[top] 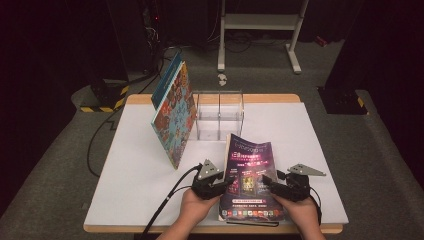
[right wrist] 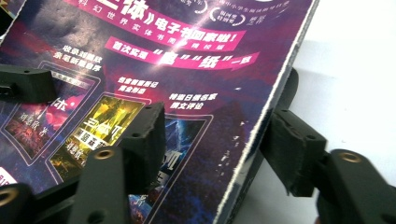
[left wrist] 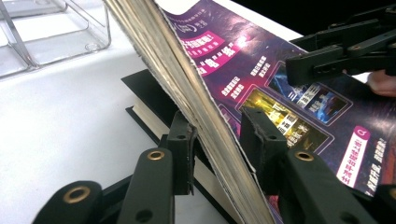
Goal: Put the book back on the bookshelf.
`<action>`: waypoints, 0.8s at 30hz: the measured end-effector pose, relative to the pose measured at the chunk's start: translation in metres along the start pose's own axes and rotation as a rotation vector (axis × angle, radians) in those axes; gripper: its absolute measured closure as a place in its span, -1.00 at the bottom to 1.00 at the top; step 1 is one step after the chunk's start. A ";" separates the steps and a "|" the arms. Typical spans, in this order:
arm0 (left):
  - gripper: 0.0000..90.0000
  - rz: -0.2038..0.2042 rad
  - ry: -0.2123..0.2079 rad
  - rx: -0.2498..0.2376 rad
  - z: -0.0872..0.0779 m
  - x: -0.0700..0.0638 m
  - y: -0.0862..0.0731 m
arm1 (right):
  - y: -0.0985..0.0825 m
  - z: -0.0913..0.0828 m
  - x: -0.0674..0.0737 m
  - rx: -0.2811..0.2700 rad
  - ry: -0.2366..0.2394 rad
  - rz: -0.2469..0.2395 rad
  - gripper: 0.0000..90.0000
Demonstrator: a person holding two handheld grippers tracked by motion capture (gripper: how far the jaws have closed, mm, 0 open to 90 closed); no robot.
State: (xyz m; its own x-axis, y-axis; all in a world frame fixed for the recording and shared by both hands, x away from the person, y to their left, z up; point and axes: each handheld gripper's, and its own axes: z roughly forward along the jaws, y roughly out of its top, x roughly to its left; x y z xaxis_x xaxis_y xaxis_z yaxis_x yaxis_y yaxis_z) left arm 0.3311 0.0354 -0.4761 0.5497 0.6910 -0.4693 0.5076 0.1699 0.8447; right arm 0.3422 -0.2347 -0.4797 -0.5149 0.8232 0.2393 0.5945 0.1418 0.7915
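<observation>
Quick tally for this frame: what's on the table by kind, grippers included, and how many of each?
Books: 3, the purple book, a black book under it, a colourful book leaning on the organizer
Clear organizer: 1
Grippers: 2, left gripper, right gripper
Total: 6

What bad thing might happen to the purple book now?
The left gripper pinches just the lifted edge of the purple book, so it might slip and flop back onto the black book beneath. The right gripper straddles the opposite edge, and uneven pulling could bend the cover. A swing upward might bump the colourful book leaning on the clear organizer.
</observation>
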 end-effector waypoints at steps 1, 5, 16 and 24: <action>0.49 0.005 0.000 -0.003 -0.001 -0.001 0.000 | 0.000 -0.001 0.000 -0.001 -0.001 0.000 -0.03; 0.52 0.018 -0.002 -0.014 -0.002 -0.003 0.000 | 0.002 -0.004 -0.001 0.000 0.001 0.007 0.09; 0.60 0.042 -0.012 -0.048 -0.008 -0.007 0.001 | 0.006 -0.013 0.002 -0.032 0.006 -0.009 0.37; 0.68 0.068 -0.021 -0.106 -0.017 -0.011 0.008 | 0.008 -0.017 0.006 -0.059 0.029 -0.014 0.40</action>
State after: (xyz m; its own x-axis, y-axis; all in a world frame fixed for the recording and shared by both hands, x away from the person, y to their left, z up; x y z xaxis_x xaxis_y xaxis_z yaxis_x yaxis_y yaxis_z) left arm 0.3177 0.0406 -0.4596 0.5948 0.6887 -0.4147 0.3963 0.1976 0.8966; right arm 0.3336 -0.2376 -0.4622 -0.5411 0.8048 0.2439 0.5501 0.1194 0.8265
